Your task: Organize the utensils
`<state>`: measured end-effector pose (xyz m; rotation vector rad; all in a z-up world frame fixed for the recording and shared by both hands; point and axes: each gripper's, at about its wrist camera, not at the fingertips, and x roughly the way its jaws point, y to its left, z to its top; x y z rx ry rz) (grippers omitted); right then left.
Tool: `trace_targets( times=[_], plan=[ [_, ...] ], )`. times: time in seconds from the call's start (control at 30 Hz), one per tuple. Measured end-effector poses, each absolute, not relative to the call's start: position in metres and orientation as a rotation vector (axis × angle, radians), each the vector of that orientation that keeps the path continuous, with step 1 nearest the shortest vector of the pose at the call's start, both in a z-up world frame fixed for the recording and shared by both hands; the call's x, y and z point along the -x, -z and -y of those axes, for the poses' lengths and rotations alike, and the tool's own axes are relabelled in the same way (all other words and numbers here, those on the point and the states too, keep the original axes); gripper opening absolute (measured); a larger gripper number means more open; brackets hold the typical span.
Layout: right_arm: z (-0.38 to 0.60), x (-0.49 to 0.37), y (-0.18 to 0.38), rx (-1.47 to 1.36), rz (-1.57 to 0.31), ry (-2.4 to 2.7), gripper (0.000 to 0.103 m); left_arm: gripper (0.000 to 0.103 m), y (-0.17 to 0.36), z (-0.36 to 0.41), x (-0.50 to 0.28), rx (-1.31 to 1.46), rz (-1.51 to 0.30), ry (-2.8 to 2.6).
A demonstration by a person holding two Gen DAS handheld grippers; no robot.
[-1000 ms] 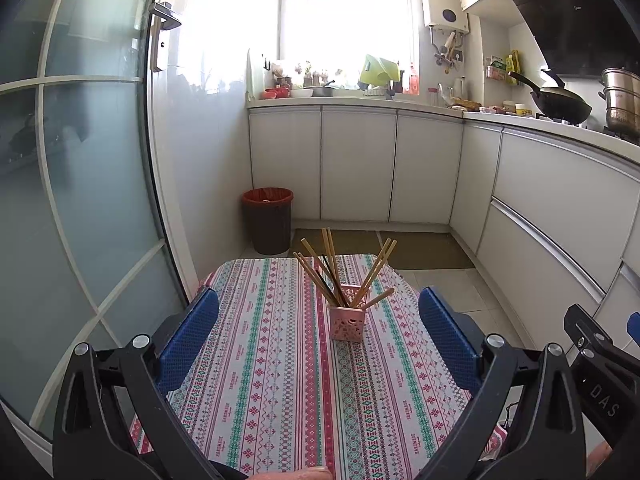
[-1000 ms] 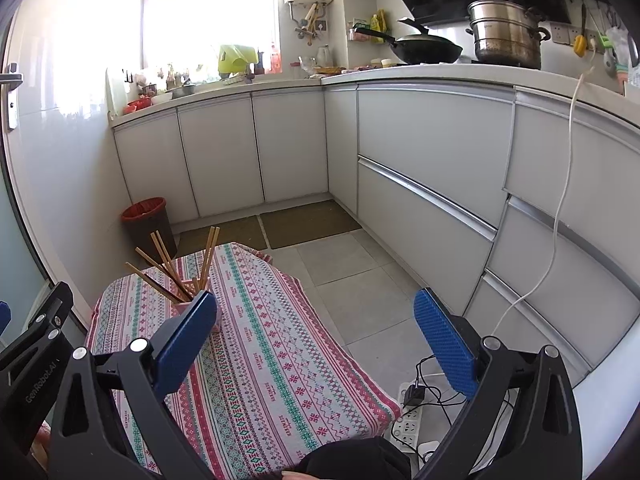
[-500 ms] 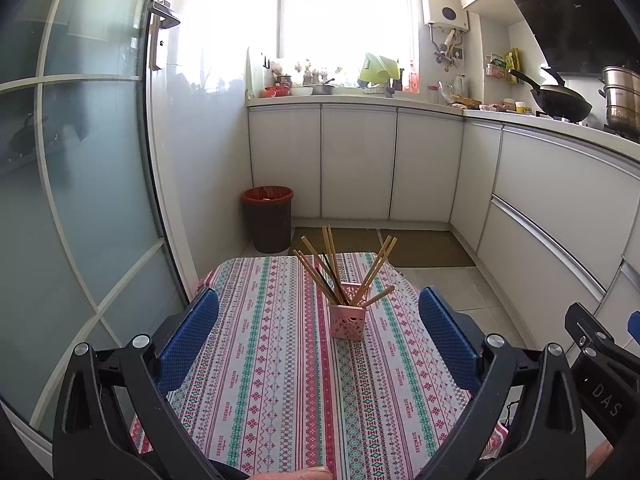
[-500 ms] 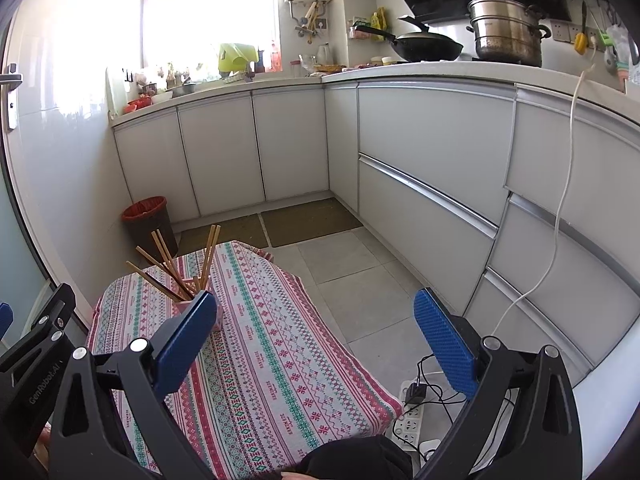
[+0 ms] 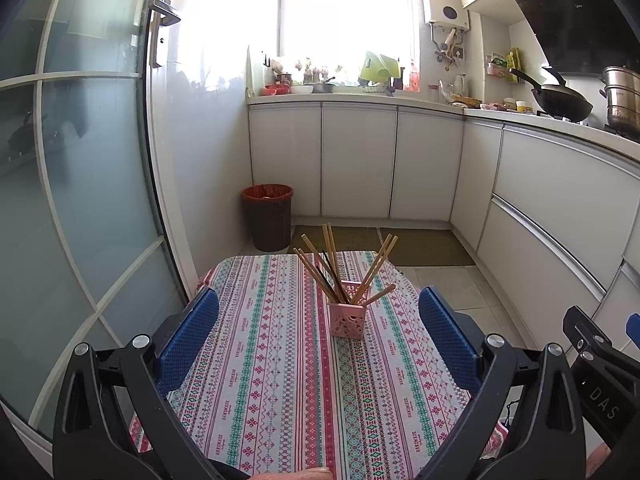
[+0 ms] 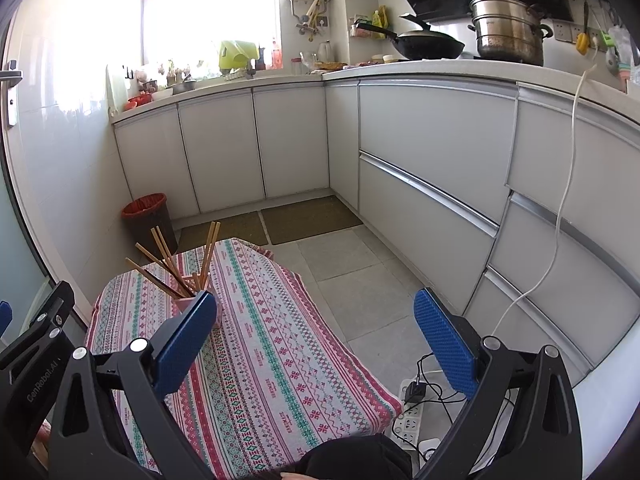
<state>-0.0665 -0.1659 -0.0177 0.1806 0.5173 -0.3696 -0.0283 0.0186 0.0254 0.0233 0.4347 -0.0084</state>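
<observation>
On the table (image 5: pixel 256 380), under a striped patterned cloth, a pink holder (image 5: pixel 347 320) stands upright with wooden chopsticks (image 5: pixel 320 268) fanned out of its top — some lean left, some right. Seen from the left wrist, the left gripper (image 5: pixel 318 320) hangs over the near end of the table with its jaws wide and nothing between them; the holder sits beyond, centred in the gap and apart from both blue pads. The right gripper (image 6: pixel 316 328) is likewise wide and empty — its left pad hides part of the holder (image 6: pixel 188 303) in the right wrist view. A red-rimmed bin (image 5: pixel 267 216) stands on the floor past the table.
</observation>
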Motion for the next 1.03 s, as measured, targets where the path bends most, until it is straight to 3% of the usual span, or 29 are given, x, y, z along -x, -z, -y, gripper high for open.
trace_targets(
  times=[0.67, 0.77, 1.03],
  plan=[
    [0.1644, 0.0675, 0.0184, -0.176, -0.528, 0.348, 0.096, 0.091, -0.0237, -0.0141, 0.0308, -0.056, -0.4, 0.015],
    [0.166, 0.0672, 0.0188, -0.178, -0.529, 0.35, 0.096, 0.095, -0.024, -0.0158, 0.0304, -0.05, -0.403, 0.018],
    [0.168, 0.066, 0.0209, -0.182, -0.531, 0.363, 0.096, 0.096, -0.0252, -0.0174, 0.0278, -0.044, -0.427, 0.009]
  ],
)
